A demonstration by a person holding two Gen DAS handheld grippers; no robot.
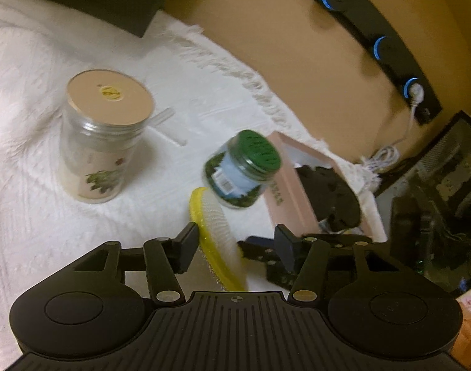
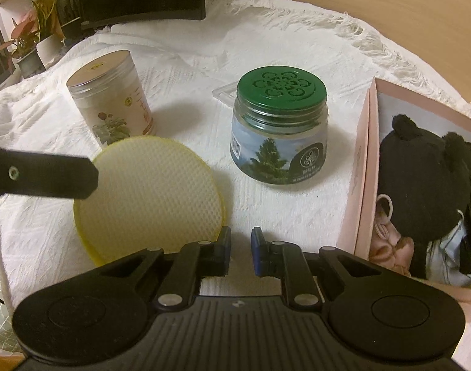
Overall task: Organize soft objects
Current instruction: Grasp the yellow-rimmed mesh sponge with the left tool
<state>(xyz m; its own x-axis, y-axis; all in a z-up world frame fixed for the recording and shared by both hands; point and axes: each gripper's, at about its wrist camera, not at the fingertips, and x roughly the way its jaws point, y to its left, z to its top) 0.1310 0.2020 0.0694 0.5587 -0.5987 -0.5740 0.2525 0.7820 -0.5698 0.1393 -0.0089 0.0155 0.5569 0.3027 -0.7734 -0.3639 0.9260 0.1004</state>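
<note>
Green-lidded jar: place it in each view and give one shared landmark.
Left wrist view: green-lidded jar just right of centre, tilted by the lens, past the yellow round sponge.
Right wrist view: right of centre, upright.
Shared landmark: pink box to the jar's right.

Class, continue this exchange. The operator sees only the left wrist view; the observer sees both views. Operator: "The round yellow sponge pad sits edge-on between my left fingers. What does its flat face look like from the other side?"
Observer: In the right wrist view, the round yellow sponge pad shows a pale face covered in a fine honeycomb mesh.
Operator: The green-lidded clear jar is blurred for me. Is there anything on its lid?
Observer: Yes, the lid has a flower-like pattern of cut-outs.
Operator: What lies in the pink cardboard box?
Observer: A black plush toy with two round ears.
</note>
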